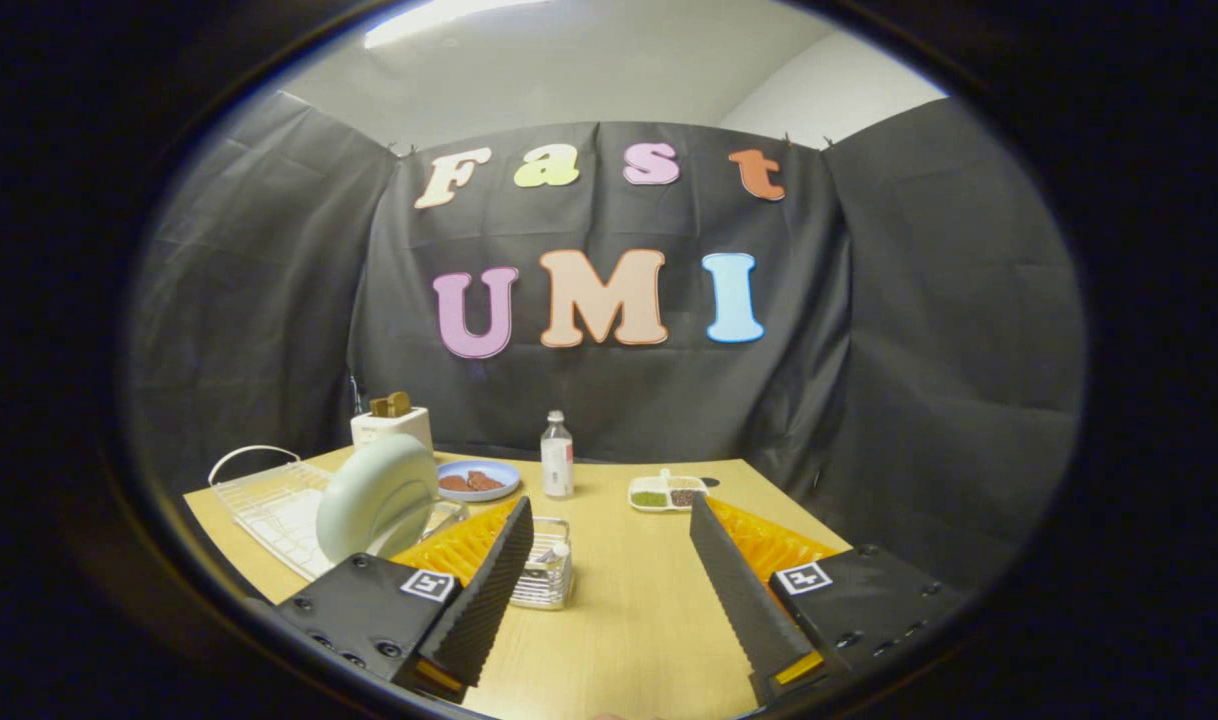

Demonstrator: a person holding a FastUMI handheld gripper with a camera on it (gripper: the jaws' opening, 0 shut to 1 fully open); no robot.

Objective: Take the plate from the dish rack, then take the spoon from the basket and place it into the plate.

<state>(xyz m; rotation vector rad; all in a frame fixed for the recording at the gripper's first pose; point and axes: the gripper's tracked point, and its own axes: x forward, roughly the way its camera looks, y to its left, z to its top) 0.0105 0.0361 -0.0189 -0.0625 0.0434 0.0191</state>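
Hovering over the tabletop (629,610), the tongs (609,560) gape wide, gripping nothing. Plate (377,497) stands upright in the rack (259,500), untouched; basket (544,572) sits just ahead of the left finger. Looks like nothing's done yet, everything's left.

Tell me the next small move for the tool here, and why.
Probably swing the tool toward the plate and move in on its rim. The fingers are open with only bare table between them, and the plate stands upright in the dish rack, beyond the left finger, not yet touched.
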